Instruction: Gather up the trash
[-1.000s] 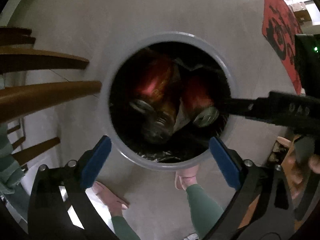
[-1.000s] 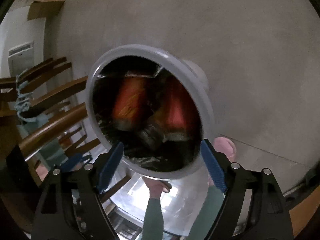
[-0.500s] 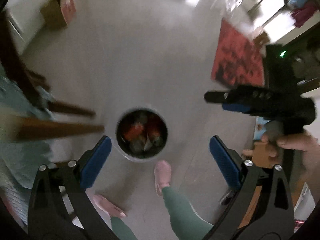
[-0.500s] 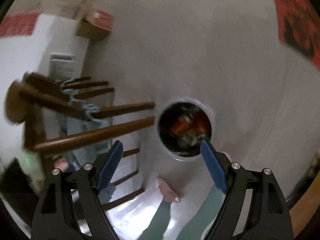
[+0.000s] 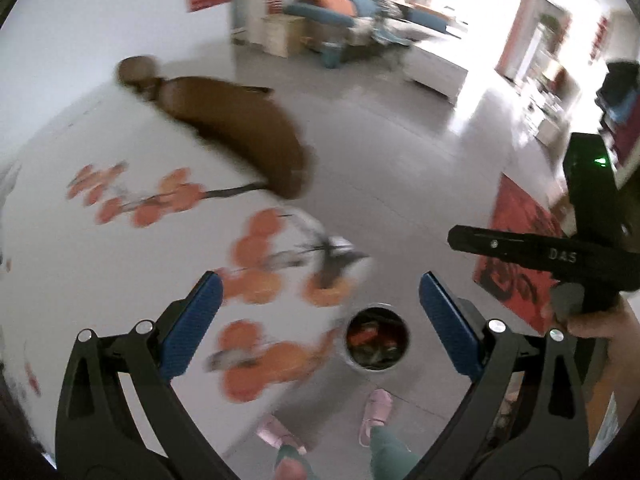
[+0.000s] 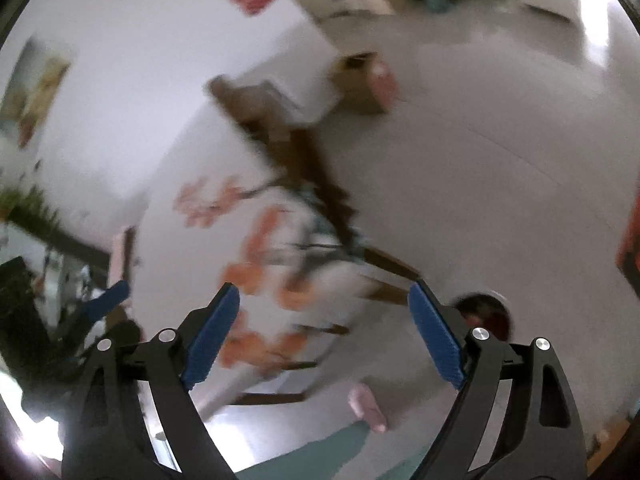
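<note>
A round grey trash bin (image 5: pixel 376 368) stands on the floor far below, with red cans (image 5: pixel 362 336) and other litter inside. My left gripper (image 5: pixel 318 284) is open and empty, high above the bin and over the corner of a table. My right gripper (image 6: pixel 324 292) has its jaws opening, with nothing between them. One of its black fingers (image 5: pixel 500 246) shows at the right of the left wrist view, held by a hand. In the right wrist view the bin (image 6: pixel 500 294) is half hidden behind the right finger.
A table with a white, orange-flowered cloth (image 5: pixel 120 260) fills the left. A wooden chair (image 5: pixel 240 132) stands at its far side. Pink slippers (image 5: pixel 378 412) stand beside the bin. A red mat (image 5: pixel 520 240) lies to the right and a cardboard box (image 6: pixel 360 88) by the wall.
Both grippers have risen far above the bin, which has shrunk from filling the view to a small circle. The views tilted up onto the table and room. Both stayed empty.
</note>
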`<act>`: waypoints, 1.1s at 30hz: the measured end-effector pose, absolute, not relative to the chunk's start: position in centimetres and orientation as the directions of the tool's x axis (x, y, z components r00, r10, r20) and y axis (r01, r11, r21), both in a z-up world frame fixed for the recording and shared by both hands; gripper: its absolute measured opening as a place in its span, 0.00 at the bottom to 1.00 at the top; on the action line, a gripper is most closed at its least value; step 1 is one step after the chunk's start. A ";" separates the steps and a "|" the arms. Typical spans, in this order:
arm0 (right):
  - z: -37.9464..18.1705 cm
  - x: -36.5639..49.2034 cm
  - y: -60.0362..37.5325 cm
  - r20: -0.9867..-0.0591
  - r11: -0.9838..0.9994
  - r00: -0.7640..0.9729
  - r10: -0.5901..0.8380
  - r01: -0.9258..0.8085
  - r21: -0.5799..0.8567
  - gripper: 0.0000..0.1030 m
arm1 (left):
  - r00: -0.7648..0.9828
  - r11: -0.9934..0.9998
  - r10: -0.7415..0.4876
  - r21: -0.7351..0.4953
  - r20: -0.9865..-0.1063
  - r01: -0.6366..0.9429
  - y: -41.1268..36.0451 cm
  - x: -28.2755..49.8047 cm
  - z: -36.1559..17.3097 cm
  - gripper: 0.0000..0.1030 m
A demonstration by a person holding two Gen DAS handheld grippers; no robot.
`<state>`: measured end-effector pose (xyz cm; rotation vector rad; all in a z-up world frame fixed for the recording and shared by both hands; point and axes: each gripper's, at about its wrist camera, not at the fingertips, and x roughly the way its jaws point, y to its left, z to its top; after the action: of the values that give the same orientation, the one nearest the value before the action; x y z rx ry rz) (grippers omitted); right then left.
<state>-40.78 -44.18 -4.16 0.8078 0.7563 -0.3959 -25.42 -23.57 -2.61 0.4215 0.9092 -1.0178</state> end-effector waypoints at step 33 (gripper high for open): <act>0.2 -9.4 -17.0 -0.750 0.995 0.660 0.047 -0.093 -0.020 0.86 | 0.670 0.979 -0.138 0.003 -0.730 0.205 2.6 -5.6 -0.9 0.93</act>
<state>-9.38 -16.96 0.25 -0.0589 0.8459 0.0793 -5.57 2.62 -0.89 0.0870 0.8147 -0.1939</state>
